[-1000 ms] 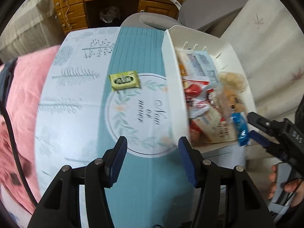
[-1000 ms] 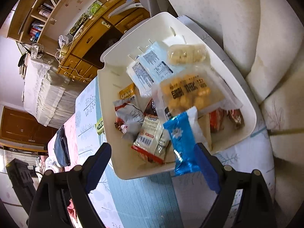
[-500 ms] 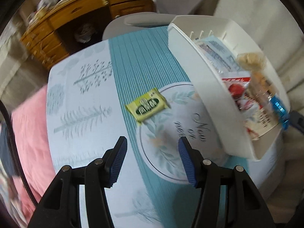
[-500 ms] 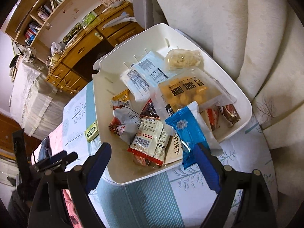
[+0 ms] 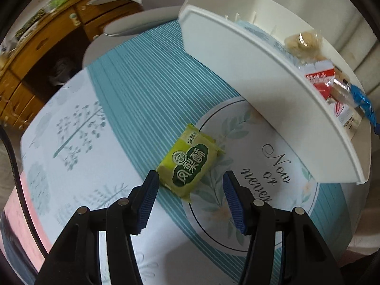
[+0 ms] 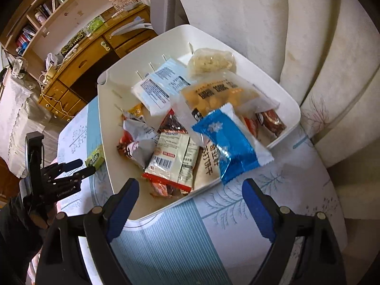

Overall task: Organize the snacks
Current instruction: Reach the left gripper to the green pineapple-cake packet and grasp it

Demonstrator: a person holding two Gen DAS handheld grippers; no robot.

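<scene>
Left tongs [image 5: 188,181] gape wide beside the green snack packet [image 5: 189,162]; right tongs [image 6: 190,191] hang wide, empty, before the white tray [image 6: 104,109].

Your right tool [image 6: 188,205] hangs with its jaws spread wide over the near rim of the white bin [image 6: 288,105] of snacks, the blue packet [image 6: 226,142] on top; your left tool [image 6: 82,167] nears the green packet [image 6: 95,158] on the counter [image 6: 237,225].

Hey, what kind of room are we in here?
Probably a lived-in home room, a living room or study: a wooden desk with drawers, a bookshelf, and a printed tablecloth under a white snack bin.
</scene>
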